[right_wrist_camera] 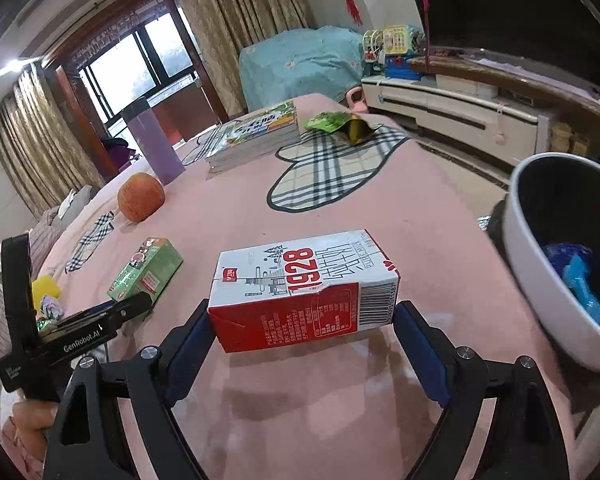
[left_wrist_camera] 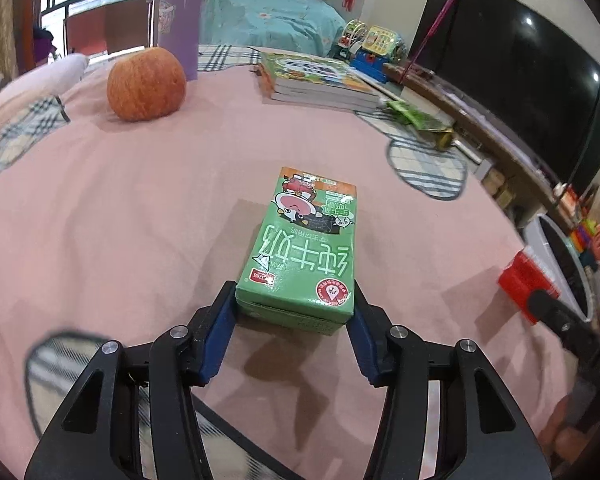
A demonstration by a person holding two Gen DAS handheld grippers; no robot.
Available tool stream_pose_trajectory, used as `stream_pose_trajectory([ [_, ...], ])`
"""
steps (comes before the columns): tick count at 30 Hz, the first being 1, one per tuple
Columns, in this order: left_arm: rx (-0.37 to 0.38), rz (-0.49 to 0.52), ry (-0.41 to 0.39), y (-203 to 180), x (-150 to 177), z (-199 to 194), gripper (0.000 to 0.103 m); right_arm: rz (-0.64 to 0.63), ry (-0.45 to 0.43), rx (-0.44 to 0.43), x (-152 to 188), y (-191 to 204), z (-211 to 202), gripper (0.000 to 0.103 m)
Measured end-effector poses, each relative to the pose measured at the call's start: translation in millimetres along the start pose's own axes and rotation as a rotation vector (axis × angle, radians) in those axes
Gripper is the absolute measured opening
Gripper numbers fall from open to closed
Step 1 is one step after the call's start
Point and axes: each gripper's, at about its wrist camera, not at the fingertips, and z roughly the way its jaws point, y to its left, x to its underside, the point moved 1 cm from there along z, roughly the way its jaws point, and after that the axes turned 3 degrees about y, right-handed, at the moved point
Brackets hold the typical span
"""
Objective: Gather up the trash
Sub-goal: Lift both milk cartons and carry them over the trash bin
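Trash, in the form of two flattened-looking drink cartons, lies on a pink bedspread with plaid heart patches. A green rectangular cardboard milk carton rests flat on the spread, its near end pinched between the blue-padded fingers of the left gripper, both pads touching its sides. In the right wrist view, a red-and-white cardboard milk carton printed "1928" sits across the right gripper, whose pads press against its two ends; whether the carton is lifted off the spread cannot be told. Just to the right stands a white round bin with a dark interior, holding something blue. The green carton appears there too, to the left of the red one, with the left gripper at its near end. Farther back on the spread are an orange-red round apple, a tall purple cylindrical bottle, a stack of paperback books, and a crumpled green-and-gold foil wrapper lying on a plaid patch beside the books.
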Motion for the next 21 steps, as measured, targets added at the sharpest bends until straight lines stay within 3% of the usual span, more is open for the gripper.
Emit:
stream_pose_trajectory([
  [11,0.109,0.145,-0.015,-82,27,-32,0.052,0.067,-0.053,0.030,21,-38,-45,0.089],
  [21,0.131,0.224,-0.006,-122,39,-42,0.052,0.116,-0.108,0.042,31,-63,-82,0.089],
])
